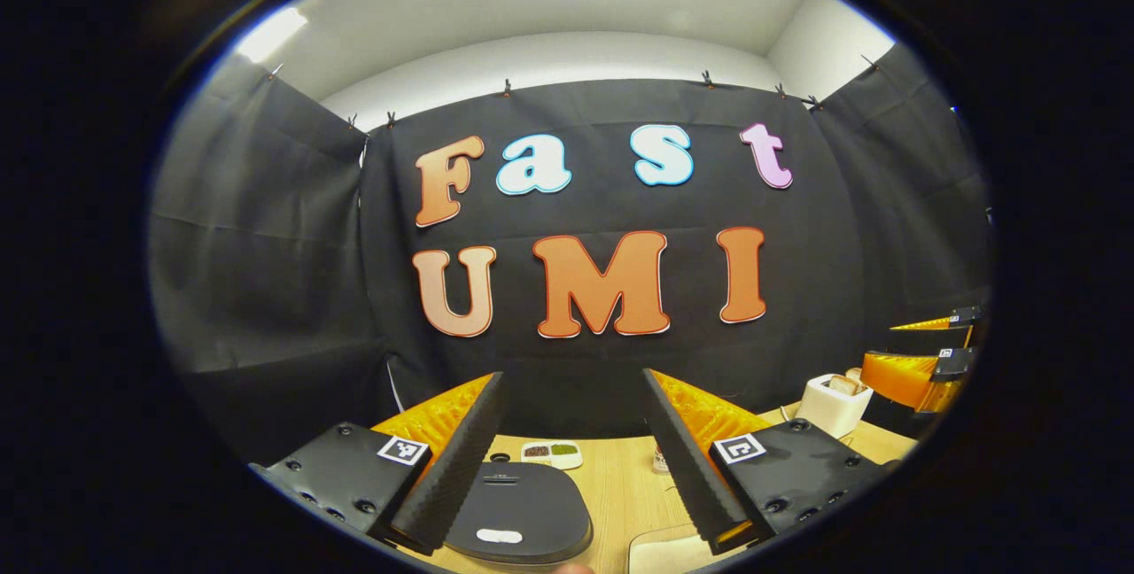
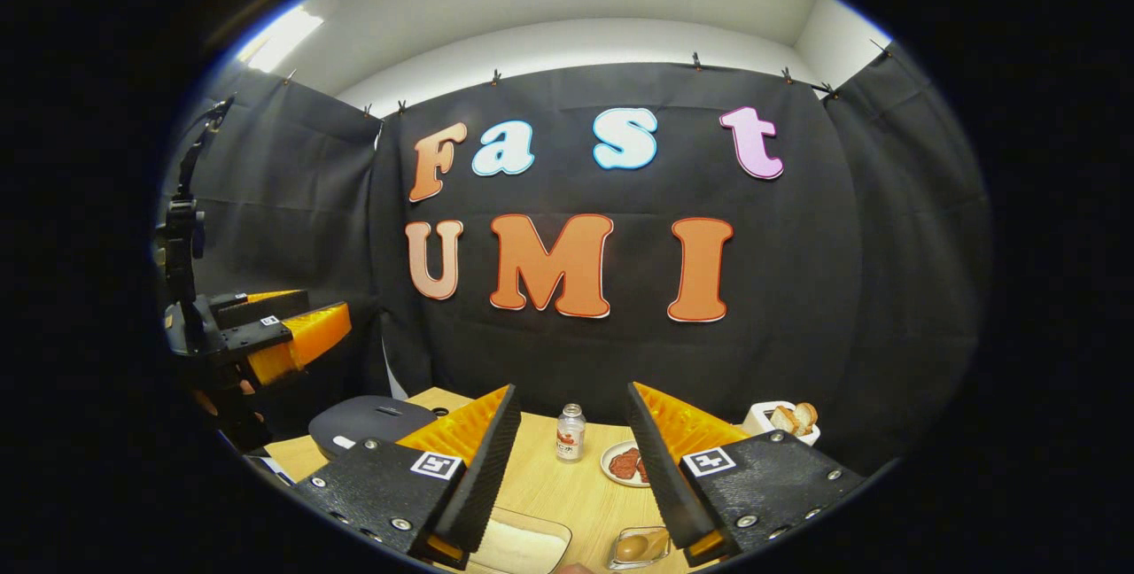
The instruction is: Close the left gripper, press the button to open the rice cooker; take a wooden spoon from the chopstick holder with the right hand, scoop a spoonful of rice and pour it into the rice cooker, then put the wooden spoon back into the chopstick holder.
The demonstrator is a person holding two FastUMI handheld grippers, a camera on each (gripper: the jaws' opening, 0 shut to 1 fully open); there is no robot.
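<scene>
Fingers on both grippers, left and right, stand spread, holding nothing, above the wooden table. One rice cooker, lid down, sits under the left gripper; beyond it one small two-part dish, to its right one toaster, one bottle.

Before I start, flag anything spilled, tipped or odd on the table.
Nothing stands out. The rice cooker sits flat with its lid shut, the bottle stands upright, and the toaster holds its bread. No spill shows on the table.
</scene>
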